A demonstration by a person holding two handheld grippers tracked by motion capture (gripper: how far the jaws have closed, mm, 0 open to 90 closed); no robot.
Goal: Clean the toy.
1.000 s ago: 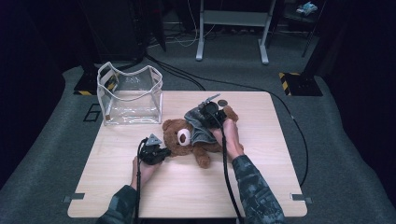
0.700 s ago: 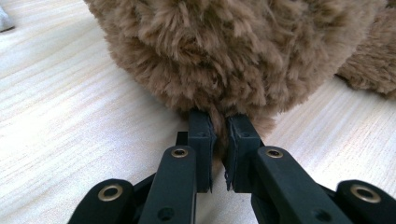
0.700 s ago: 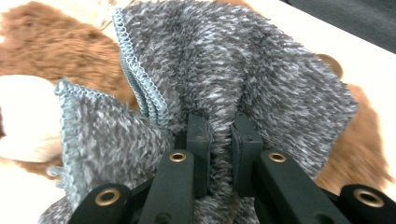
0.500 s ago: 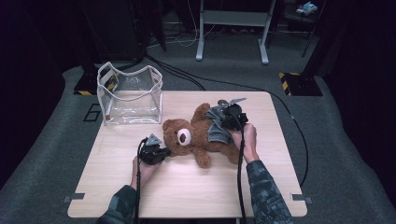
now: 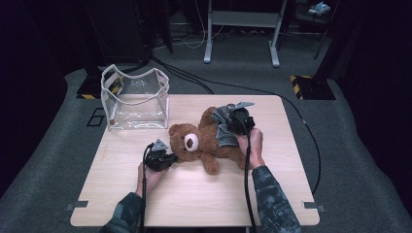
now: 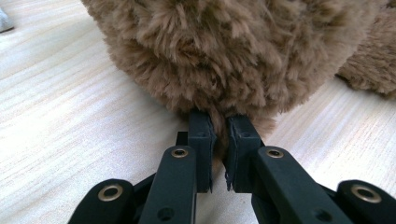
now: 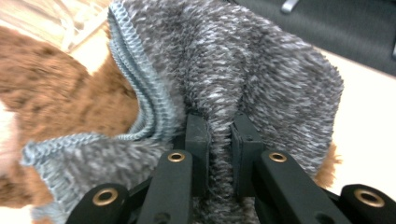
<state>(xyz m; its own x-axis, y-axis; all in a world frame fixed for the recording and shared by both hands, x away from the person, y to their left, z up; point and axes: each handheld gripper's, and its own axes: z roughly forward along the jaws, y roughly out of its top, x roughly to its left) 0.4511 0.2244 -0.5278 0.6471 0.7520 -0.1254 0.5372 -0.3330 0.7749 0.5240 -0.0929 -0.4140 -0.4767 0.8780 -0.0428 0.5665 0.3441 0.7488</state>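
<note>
The teddy bear (image 5: pixel 204 141) is laid on its back across the middle of the table (image 5: pixel 194 204), its long axis running from the head, turned toward the left edge, to the legs nearer the far right corner. The head's fur is pinched by the clenched left tool (image 5: pixel 163 160) at the near-left end of that axis. The grey knitted sweater (image 5: pixel 224 127), bunched around the lower body, is gripped by the right tool (image 5: pixel 239 121) at the opposite end, so the garment is judged to come off by being drawn away from the head.
</note>
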